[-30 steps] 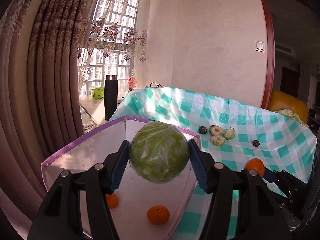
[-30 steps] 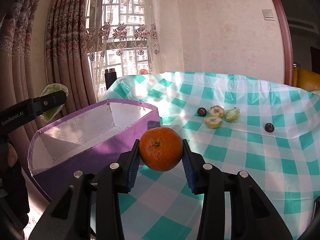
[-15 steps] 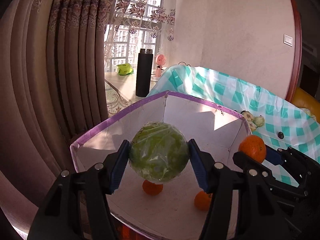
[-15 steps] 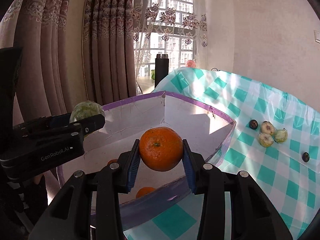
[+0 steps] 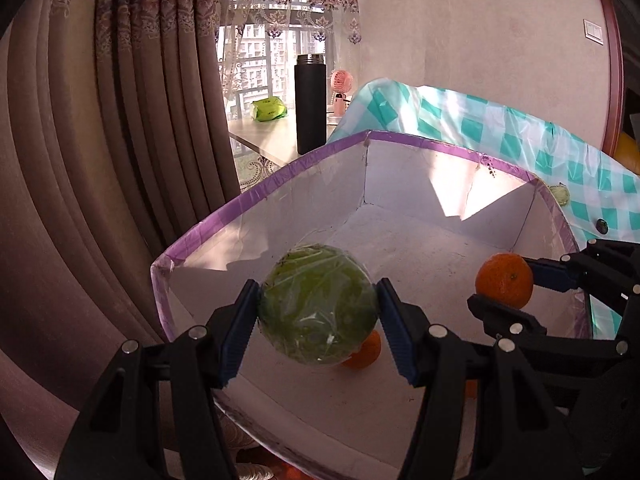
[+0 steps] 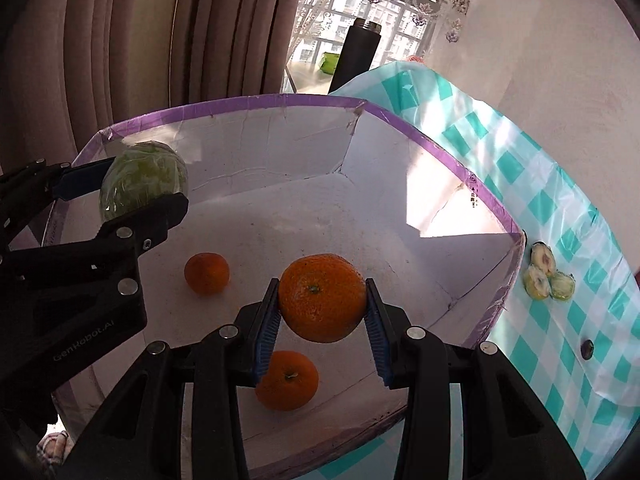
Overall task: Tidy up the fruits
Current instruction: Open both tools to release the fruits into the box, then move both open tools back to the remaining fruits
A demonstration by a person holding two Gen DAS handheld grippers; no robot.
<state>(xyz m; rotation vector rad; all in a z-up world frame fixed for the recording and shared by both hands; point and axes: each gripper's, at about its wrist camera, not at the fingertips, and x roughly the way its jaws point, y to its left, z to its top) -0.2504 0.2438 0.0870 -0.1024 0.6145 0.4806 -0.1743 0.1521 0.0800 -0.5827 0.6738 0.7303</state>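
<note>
My left gripper (image 5: 318,326) is shut on a round green fruit wrapped in clear film (image 5: 318,304), held over the inside of a white box with a purple rim (image 5: 424,146). In the right wrist view that wrapped green fruit (image 6: 142,182) hangs at the box's left side. My right gripper (image 6: 322,328) is shut on an orange (image 6: 322,296), also above the box floor; the held orange (image 5: 505,280) shows at the right in the left wrist view. Two loose oranges (image 6: 207,273) (image 6: 288,380) lie on the box floor (image 6: 288,236).
The box stands on a teal-and-white checked tablecloth (image 6: 560,208). Cut fruit halves (image 6: 546,276) and a small dark fruit (image 6: 587,349) lie on the cloth right of the box. A black flask (image 5: 311,104), a pink fan (image 5: 341,92) and brown curtains (image 5: 100,120) stand behind.
Both grippers have moved from beside the box to over its inside and tilted downward, each still holding its fruit. The right gripper has rolled.
</note>
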